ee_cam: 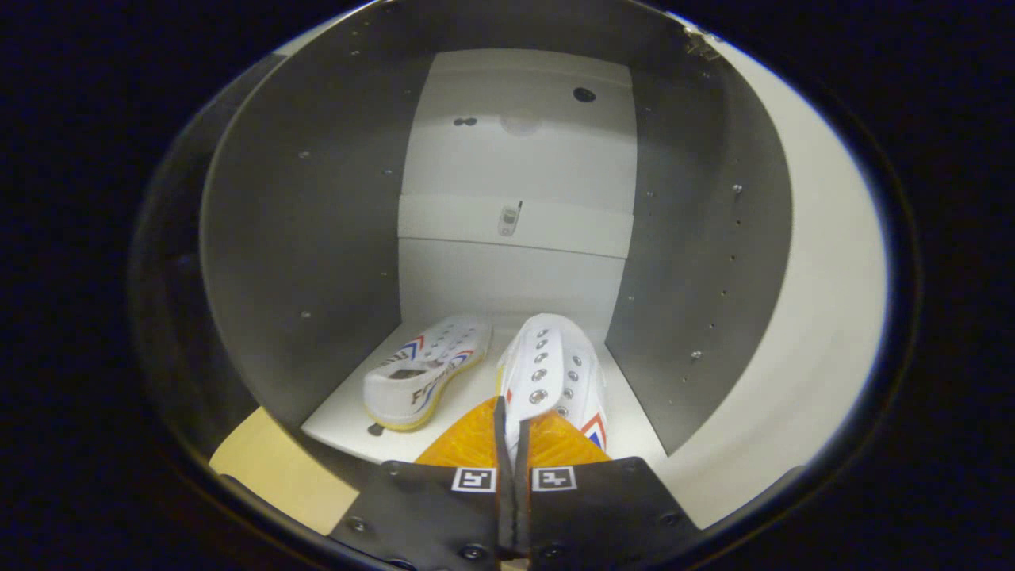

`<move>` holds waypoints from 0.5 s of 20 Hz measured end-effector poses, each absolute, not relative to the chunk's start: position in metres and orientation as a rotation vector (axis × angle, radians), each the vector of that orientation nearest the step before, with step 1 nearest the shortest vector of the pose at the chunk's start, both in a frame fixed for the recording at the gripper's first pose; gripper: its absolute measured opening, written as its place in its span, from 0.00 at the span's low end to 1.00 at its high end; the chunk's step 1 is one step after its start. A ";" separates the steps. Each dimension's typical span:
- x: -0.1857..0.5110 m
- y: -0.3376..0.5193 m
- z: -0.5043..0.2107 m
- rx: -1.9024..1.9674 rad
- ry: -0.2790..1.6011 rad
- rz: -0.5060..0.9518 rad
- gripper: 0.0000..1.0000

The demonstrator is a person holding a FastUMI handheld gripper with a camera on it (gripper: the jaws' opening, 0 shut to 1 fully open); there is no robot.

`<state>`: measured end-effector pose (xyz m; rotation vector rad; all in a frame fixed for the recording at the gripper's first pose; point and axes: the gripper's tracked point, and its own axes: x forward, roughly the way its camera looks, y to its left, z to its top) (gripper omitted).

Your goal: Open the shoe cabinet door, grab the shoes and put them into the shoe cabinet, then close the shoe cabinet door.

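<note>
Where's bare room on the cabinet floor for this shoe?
The claw is shut on the right shoe. Free floor: a strip between it and the right wall. The left shoe crowds the left side, and the gap between the shoes is narrow.

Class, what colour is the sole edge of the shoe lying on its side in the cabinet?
Yellow, on the tipped shoe; gripper view.
</note>
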<state>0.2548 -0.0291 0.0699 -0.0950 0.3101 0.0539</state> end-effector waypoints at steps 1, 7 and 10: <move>0.270 -0.033 0.066 -0.088 0.323 0.052 0.02; 0.336 -0.042 0.035 -0.061 0.407 0.050 0.02; 0.344 -0.036 0.026 -0.114 0.432 0.065 0.02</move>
